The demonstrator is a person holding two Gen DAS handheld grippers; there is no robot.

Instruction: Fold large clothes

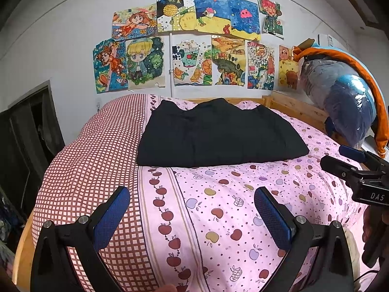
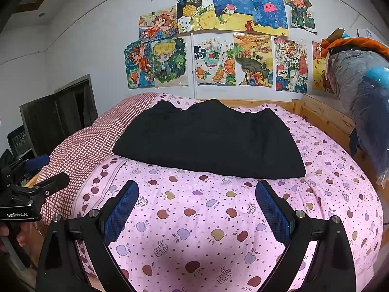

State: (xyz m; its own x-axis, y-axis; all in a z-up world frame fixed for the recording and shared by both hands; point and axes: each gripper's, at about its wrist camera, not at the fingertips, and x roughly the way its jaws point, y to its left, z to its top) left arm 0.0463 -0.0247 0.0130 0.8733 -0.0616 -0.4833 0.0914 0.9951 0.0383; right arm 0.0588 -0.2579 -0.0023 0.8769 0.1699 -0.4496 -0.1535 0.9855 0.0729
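A: Both tongs are apart and hold nothing. The left tongs (image 1: 192, 213) hang over the near edge of the bed (image 1: 243, 206), the right tongs (image 2: 197, 209) beside them.

B: And the garment?

A: One black garment (image 1: 218, 133) lies flat toward the far edge of the bed, near the wall, well apart from both tongs. It looks already folded into a wide rectangle — how many layers, I cannot tell.

B: What could go wrong?

A: I think the quilt is soft and puffy, so a low grasp may pinch the pink cover together with the black cloth — then the fold drags open.

B: Count, please.

A: Two tongs, one garment, one bed, eleven drawings (image 1: 145, 63) on the wall.
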